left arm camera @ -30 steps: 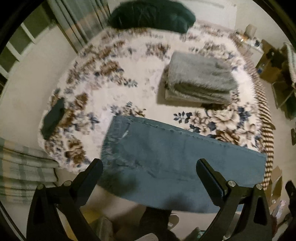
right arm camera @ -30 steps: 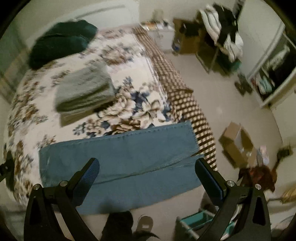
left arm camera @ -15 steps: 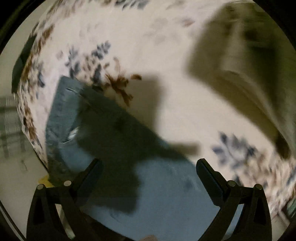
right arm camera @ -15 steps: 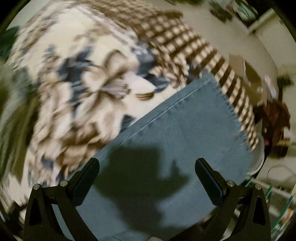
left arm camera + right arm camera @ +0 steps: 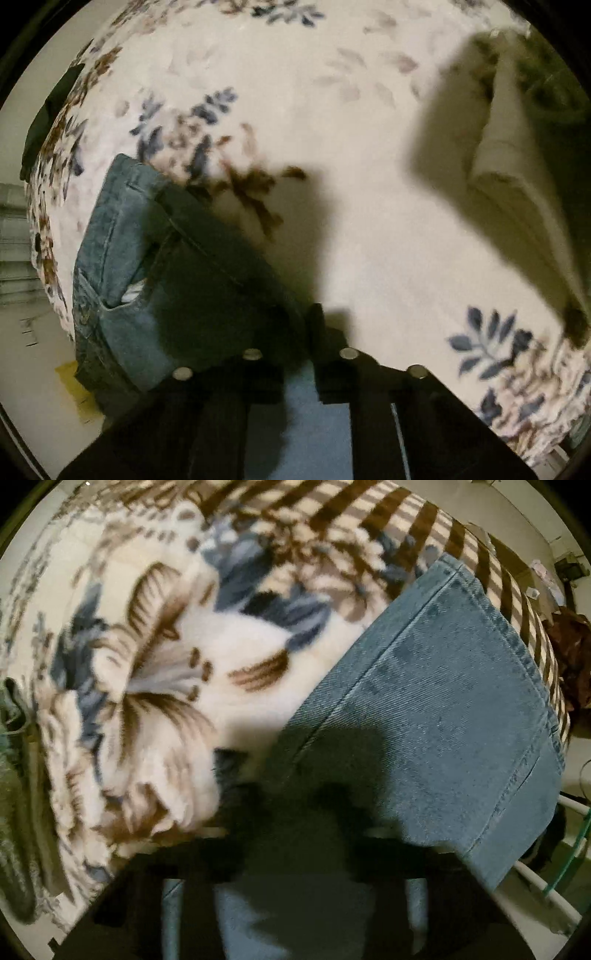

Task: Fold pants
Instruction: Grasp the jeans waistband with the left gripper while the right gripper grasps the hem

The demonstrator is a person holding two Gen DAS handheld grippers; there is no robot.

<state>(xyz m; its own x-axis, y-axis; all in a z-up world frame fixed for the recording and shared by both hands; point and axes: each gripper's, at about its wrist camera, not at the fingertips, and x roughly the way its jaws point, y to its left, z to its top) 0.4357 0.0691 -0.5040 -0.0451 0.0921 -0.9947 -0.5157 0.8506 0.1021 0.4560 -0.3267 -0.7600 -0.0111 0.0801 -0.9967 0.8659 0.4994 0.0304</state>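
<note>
Blue jeans lie folded lengthwise across the near edge of the bed. In the left wrist view the waist end with its pocket is at the left. My left gripper is shut on the far edge of the jeans, pressed low on the bed. In the right wrist view the leg end with its hem runs to the right. My right gripper is down on the jeans' far edge with its fingers close together, in dark shadow.
The floral fleece blanket covers the bed. A folded grey-green pile lies at the right in the left wrist view and at the left edge in the right. A brown checked bedcover hangs at the bed's side.
Both grippers dropped from high above the bed down onto the far edge of the jeans. Their fingers went from wide open to closed together.
</note>
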